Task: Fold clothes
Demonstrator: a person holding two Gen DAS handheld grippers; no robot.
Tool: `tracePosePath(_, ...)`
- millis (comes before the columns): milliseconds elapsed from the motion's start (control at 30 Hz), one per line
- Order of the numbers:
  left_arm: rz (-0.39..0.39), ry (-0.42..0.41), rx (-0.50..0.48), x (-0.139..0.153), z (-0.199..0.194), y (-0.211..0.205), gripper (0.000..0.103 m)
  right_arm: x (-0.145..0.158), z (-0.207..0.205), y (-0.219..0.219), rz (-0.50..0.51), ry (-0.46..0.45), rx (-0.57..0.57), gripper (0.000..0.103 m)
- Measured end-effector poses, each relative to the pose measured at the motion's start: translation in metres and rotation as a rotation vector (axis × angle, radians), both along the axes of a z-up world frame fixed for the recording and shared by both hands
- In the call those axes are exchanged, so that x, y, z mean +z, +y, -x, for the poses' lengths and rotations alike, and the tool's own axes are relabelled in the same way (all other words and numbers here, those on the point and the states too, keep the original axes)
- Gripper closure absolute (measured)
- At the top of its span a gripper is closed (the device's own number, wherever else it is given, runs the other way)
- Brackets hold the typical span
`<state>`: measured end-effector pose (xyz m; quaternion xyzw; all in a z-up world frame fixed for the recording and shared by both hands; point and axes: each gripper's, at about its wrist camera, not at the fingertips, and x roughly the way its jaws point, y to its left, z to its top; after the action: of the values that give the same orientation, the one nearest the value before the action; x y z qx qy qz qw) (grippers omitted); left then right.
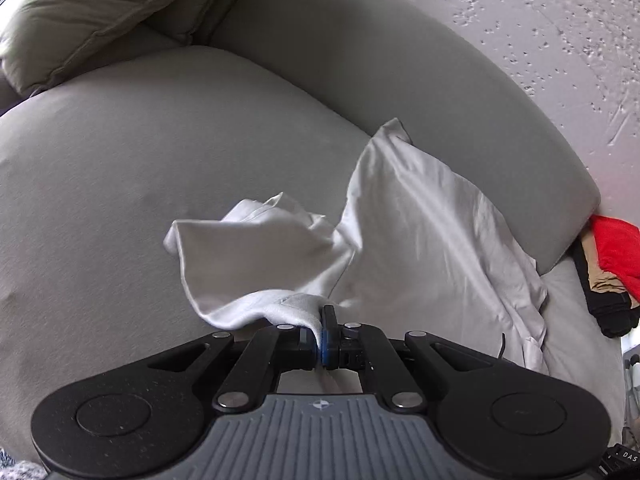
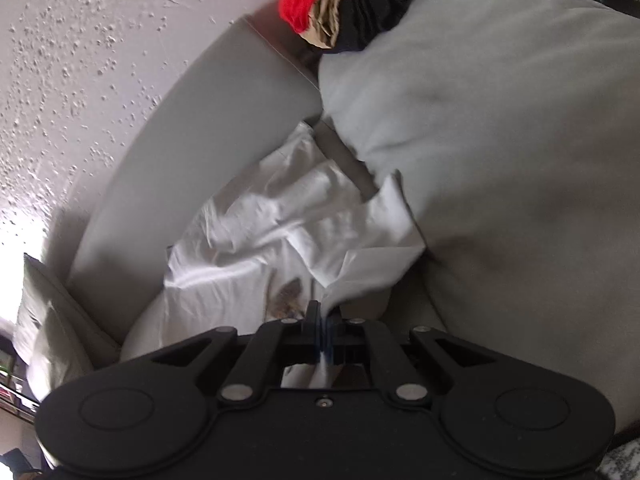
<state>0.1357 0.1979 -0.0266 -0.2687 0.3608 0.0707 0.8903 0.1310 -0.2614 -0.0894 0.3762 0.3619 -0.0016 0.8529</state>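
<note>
Beside white garment (image 1: 420, 232): clothes pile (image 1: 612, 272) (red, tan, black), olive pillow (image 1: 92, 12).

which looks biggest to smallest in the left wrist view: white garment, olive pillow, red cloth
1. white garment, though it lies nearest the camera
2. olive pillow, partly cut off by the frame
3. red cloth, also cut off at the edge

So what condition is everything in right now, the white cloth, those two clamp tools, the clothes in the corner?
White garment: unfolded, crumpled, lying on the grey sofa and against its backrest.
Left gripper: shut on the white garment's edge, lifting it.
Right gripper: shut on another part of the white garment.
Pile of red, tan and black clothes: stacked at the sofa's end, untouched.
Cushion: resting on the sofa.
</note>
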Motion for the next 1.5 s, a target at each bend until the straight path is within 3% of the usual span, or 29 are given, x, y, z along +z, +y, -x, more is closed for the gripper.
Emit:
tracePosePath(367,-0.036,-0.026,-0.026,0.040,0.043,-0.003,0.102,0.058,0.044,-0.011,0.018,-0.054,-0.002,0.100)
tracePosePath(633,-0.147,0.133,-0.055,0.008,0.060,-0.015,0.101,0.032,0.077,0.001,0.098,0.072,0.060,0.100)
tracePosePath(767,-0.193,0.110,-0.104,0.027,0.087,-0.011,0.092,0.043,0.102,-0.006,0.109,0.081,0.084,0.094)
tracePosePath(800,-0.229,0.089,-0.120,0.035,0.096,-0.011,0.083,0.050,0.111,-0.009,0.102,0.069,0.092,0.086)
tracePosePath(867,-0.291,0.037,-0.165,0.050,0.114,-0.015,0.075,0.063,0.125,-0.011,0.114,0.040,0.114,0.073)
tracePosePath(933,-0.299,-0.003,-0.213,0.055,0.126,-0.020,0.073,0.072,0.135,-0.011,0.142,0.012,0.135,0.067)
tracePosePath(1033,-0.290,-0.006,-0.284,0.038,0.125,-0.046,0.070,0.063,0.134,0.002,0.149,0.000,0.205,0.067)
tracePosePath(1100,-0.288,0.013,-0.326,0.024,0.119,-0.065,0.072,0.048,0.124,0.018,0.139,0.029,0.266,0.078)
tracePosePath(1167,-0.295,0.035,-0.362,0.008,0.108,-0.085,0.072,0.037,0.112,0.042,0.147,0.048,0.340,0.081)
tracePosePath(1300,-0.357,0.041,-0.376,-0.014,0.084,-0.112,0.071,0.030,0.074,0.085,0.218,0.048,0.419,0.081)
tracePosePath(1433,-0.406,0.098,-0.418,-0.034,0.076,-0.122,0.072,0.013,0.048,0.114,0.329,0.061,0.481,0.081)
tracePosePath(1500,-0.430,0.142,-0.436,-0.042,0.083,-0.123,0.073,0.009,0.061,0.117,0.367,0.060,0.496,0.081)
